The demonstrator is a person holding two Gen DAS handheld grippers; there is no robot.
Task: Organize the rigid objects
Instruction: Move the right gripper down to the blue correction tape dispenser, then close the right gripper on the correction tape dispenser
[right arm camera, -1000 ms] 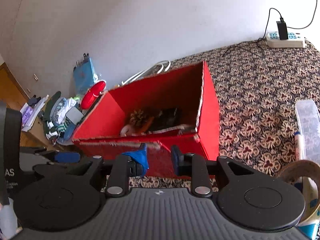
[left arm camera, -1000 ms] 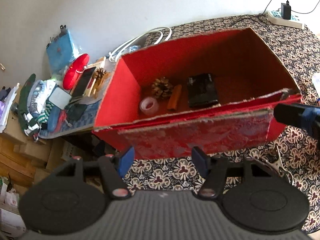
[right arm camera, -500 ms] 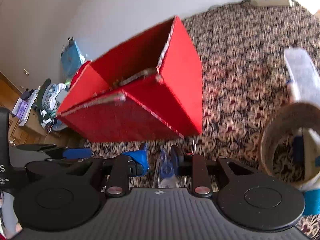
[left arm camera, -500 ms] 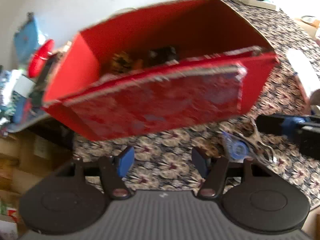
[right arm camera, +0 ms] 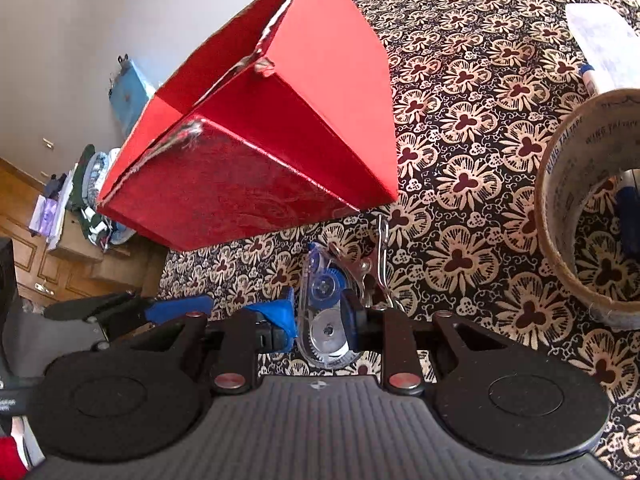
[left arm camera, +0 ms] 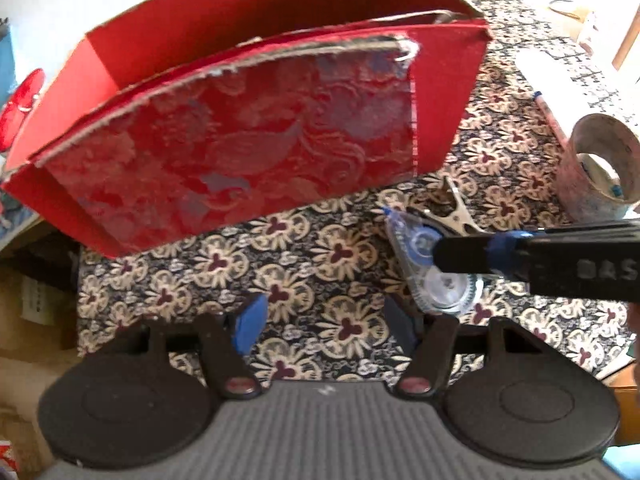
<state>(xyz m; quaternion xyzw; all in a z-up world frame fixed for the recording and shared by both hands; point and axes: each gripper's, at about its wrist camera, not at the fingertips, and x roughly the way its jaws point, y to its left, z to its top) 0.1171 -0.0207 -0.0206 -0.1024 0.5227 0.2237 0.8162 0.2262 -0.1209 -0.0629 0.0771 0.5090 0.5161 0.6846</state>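
Your right gripper (right arm camera: 322, 322) is down at the cloth (right arm camera: 460, 152), its jaws either side of the clear tape dispenser (right arm camera: 326, 312). The blue left pad sits close against the case; whether the pads actually press on it, you cannot tell from here, so don't assume a grip. Close squarely across the flat plastic sides, not across the rounded end, or the smooth shell may squirt out. Mind the metal clip (right arm camera: 374, 268) lying just beside it, touching or nearly so; a sloppy close could catch its wire handles too.

Your left gripper (left arm camera: 322, 318) hangs released, jaws wide, nothing between them but patterned cloth. From that side the dispenser (left arm camera: 436, 276) lies to its right, half under the other tool's black finger.

The red box (left arm camera: 240, 128) stands just beyond, cardboard with a brocade-like front panel fraying at the top edge. That looks like the destination. The tape roll (right arm camera: 592, 216) stands on edge at the right, a wide, stiff ring.
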